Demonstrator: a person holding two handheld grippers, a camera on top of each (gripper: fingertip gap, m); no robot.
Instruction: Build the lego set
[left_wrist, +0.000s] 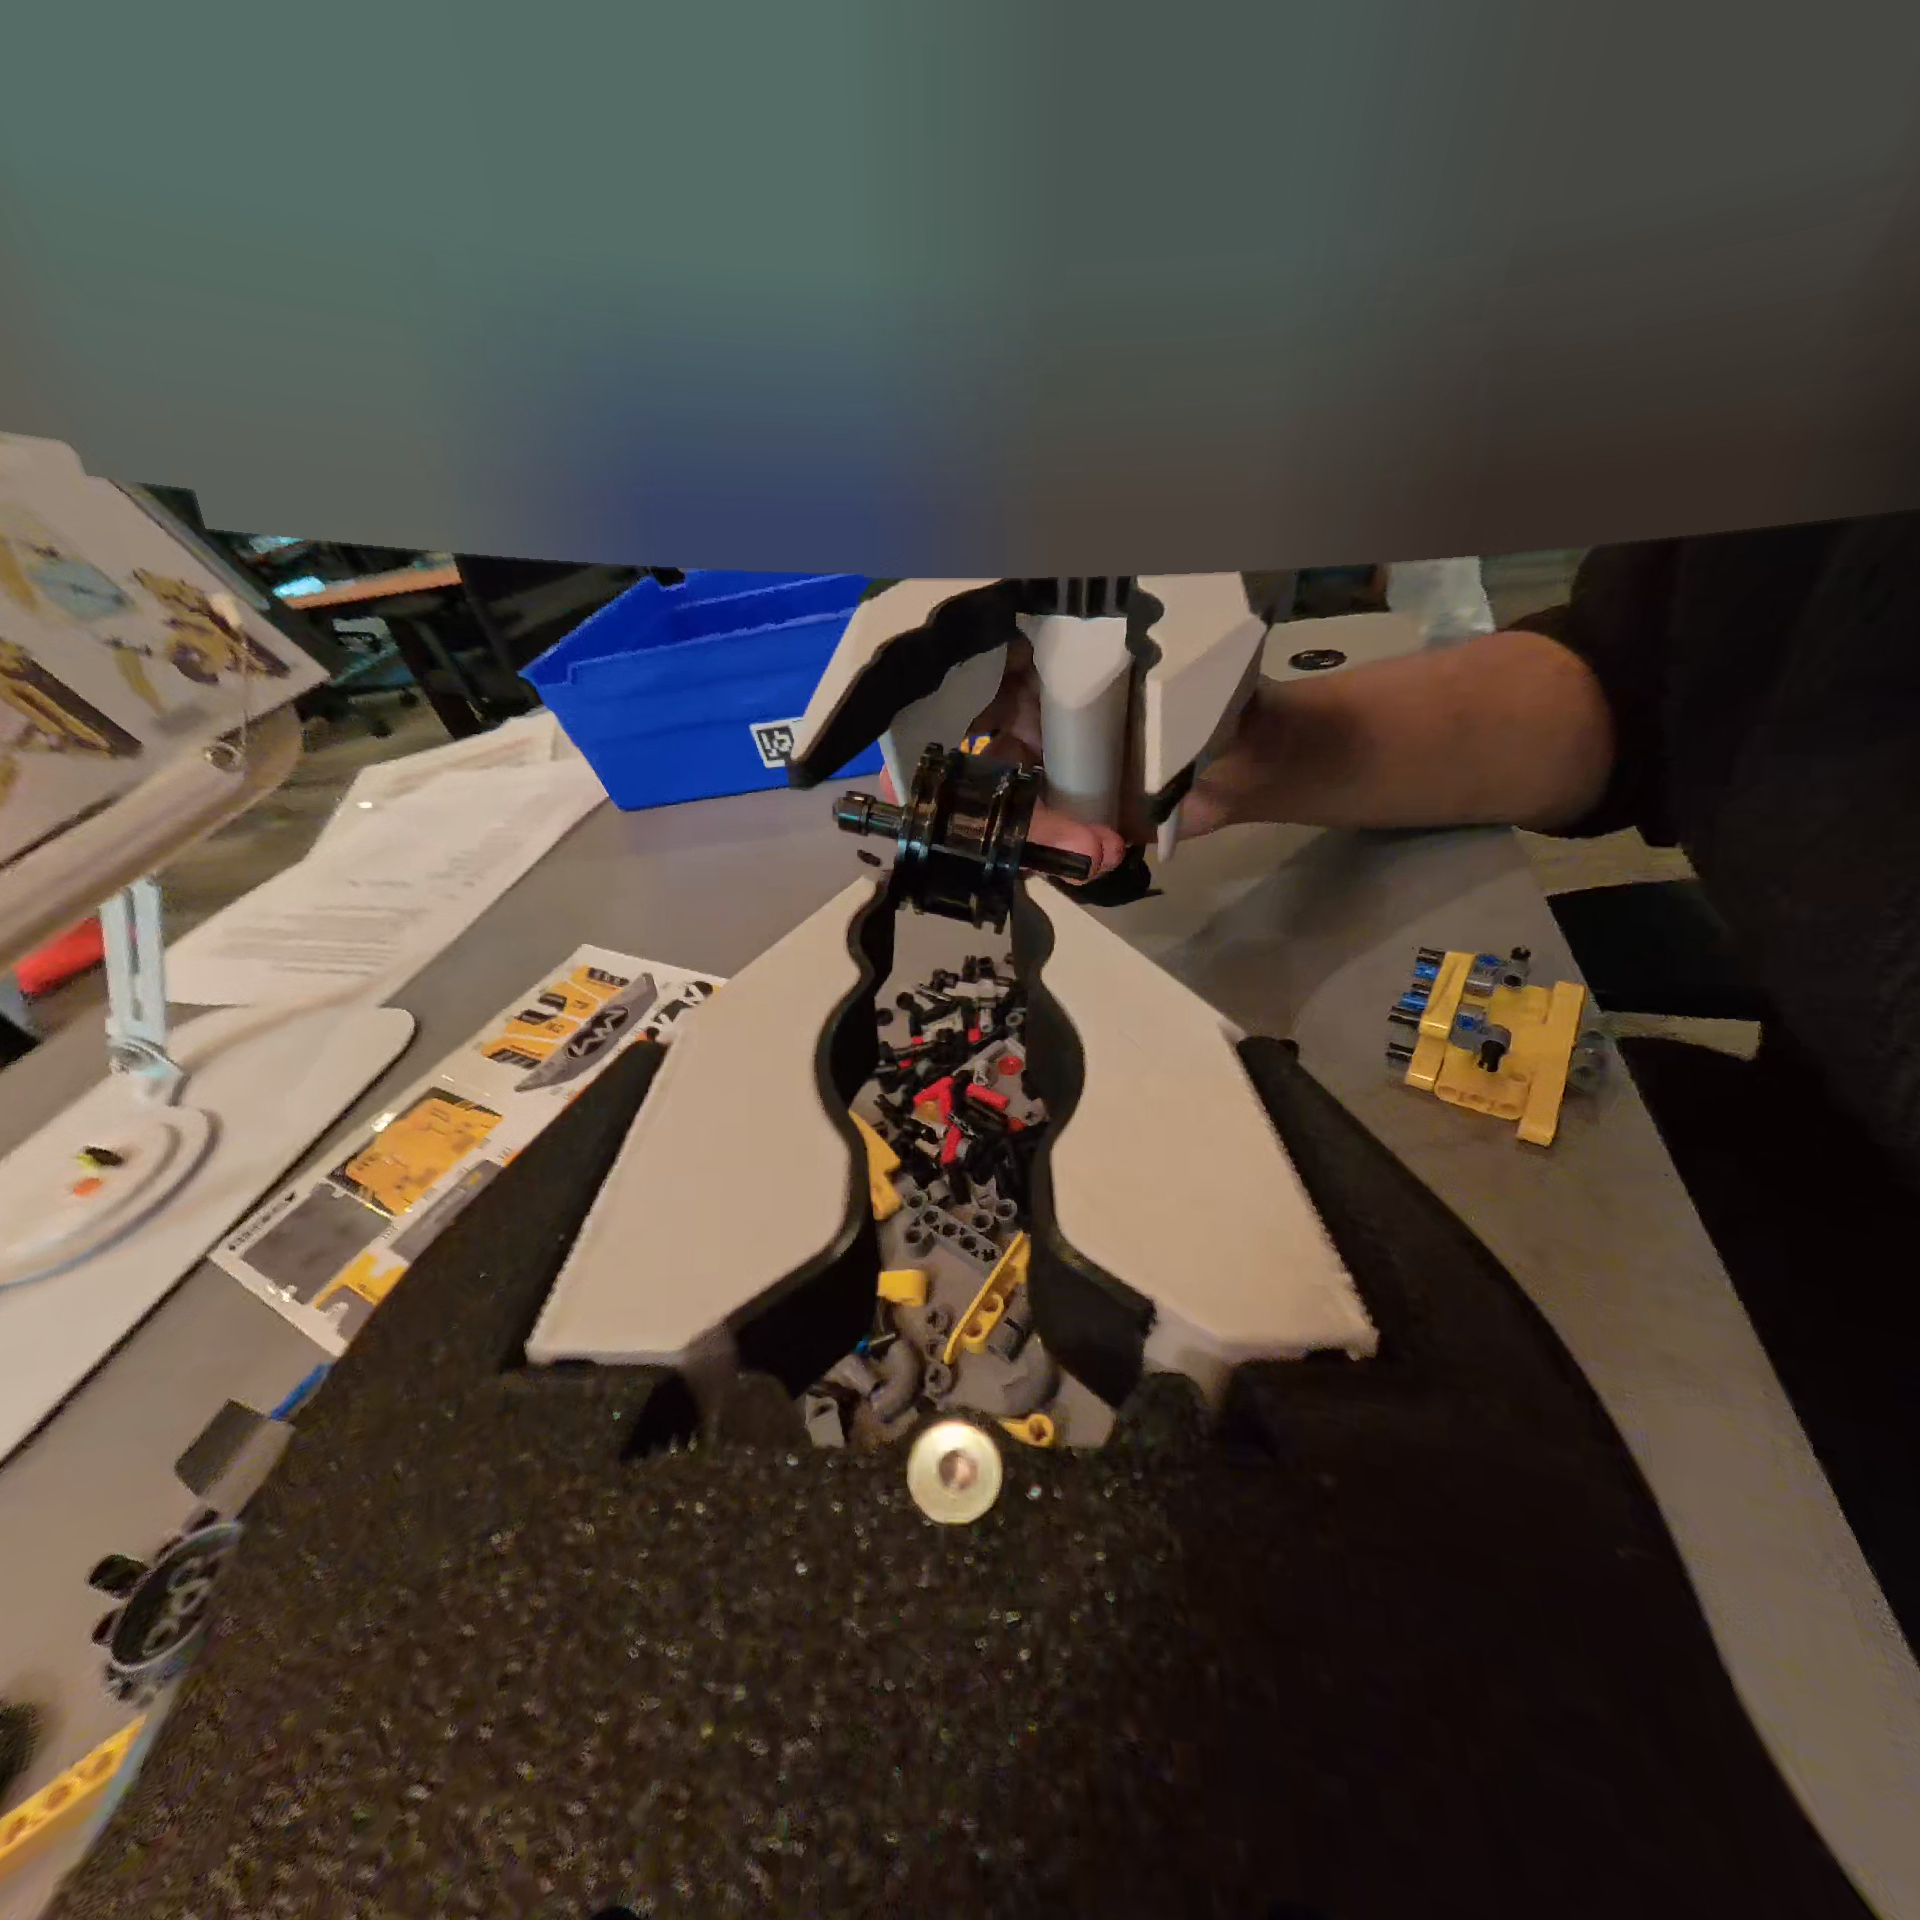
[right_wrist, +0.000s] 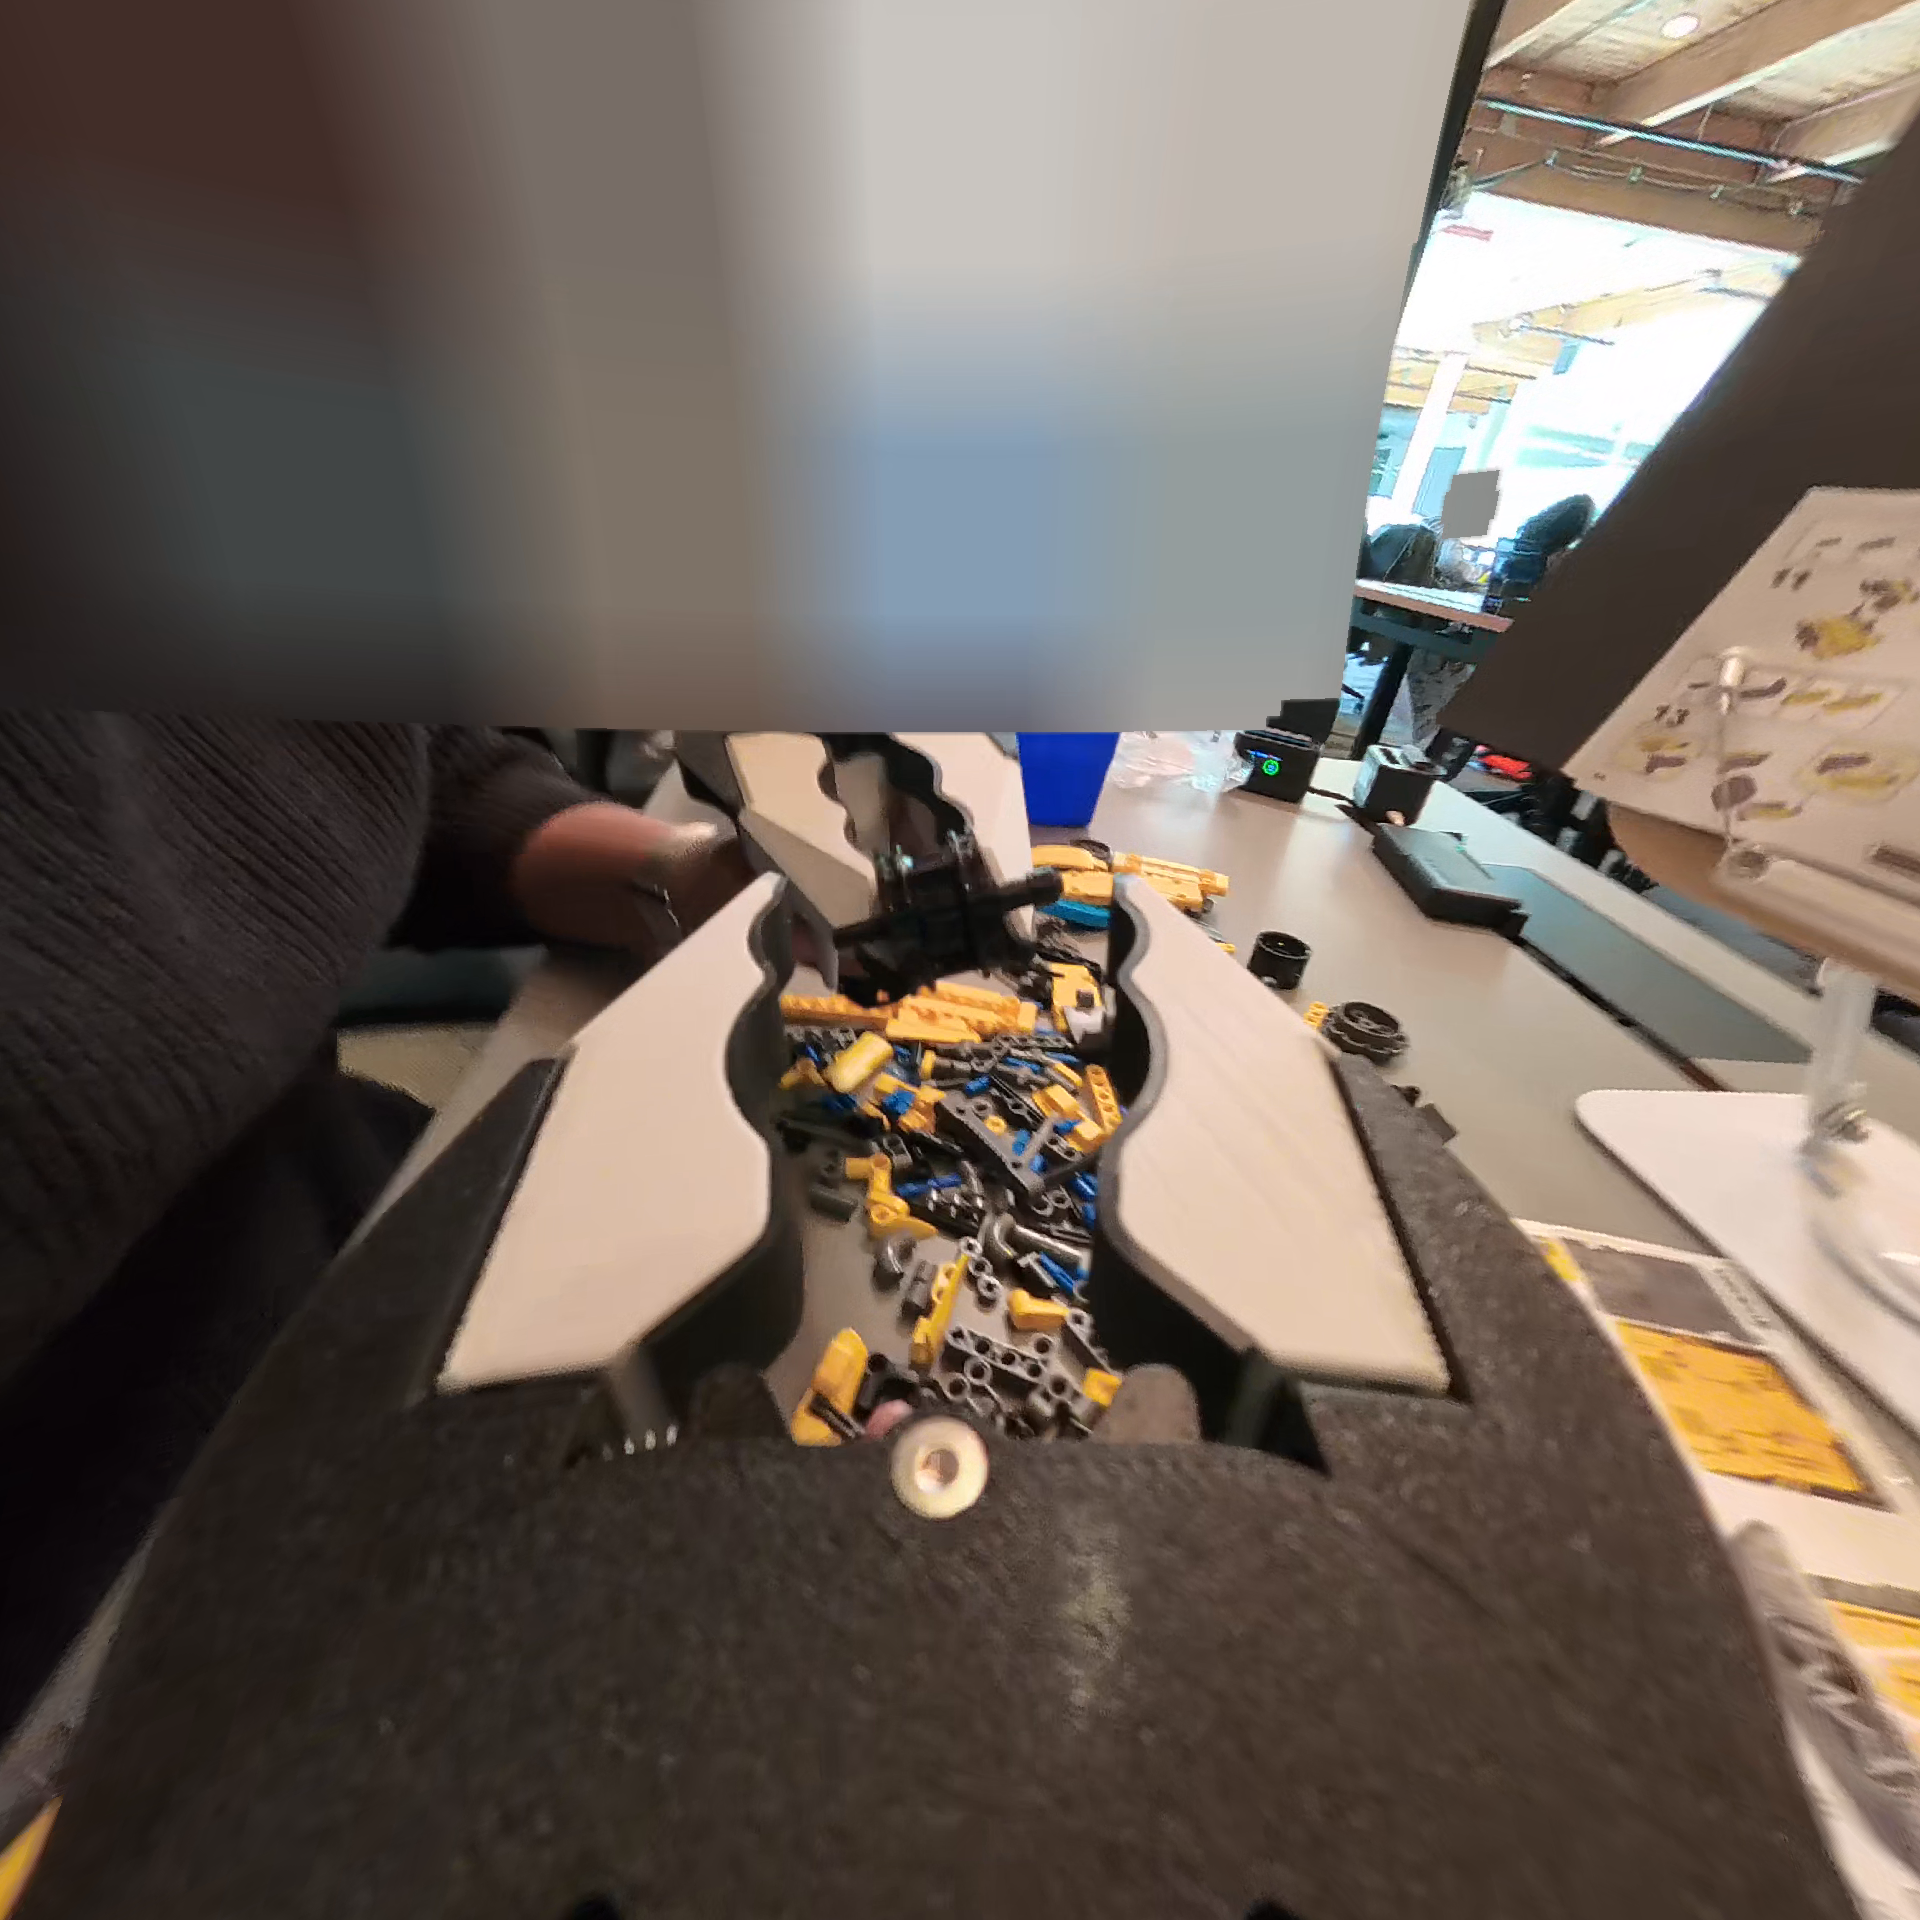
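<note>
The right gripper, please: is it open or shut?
Open. In its own view the right gripper shows a wide gap between its fingertips, clamping nothing; the black wheel hub sits in the left gripper.

My left gripper (left_wrist: 951, 883) had two broad pale grey fingers (left_wrist: 707, 1143) edged with wavy black lining, set in a speckled black foam-like body with a silver washer and screw (left_wrist: 954, 1471) at its centre. My right gripper (right_wrist: 940, 935) looked the same, with its own screw (right_wrist: 939, 1466). I wore a dark ribbed knit sleeve (right_wrist: 187, 935).
</note>
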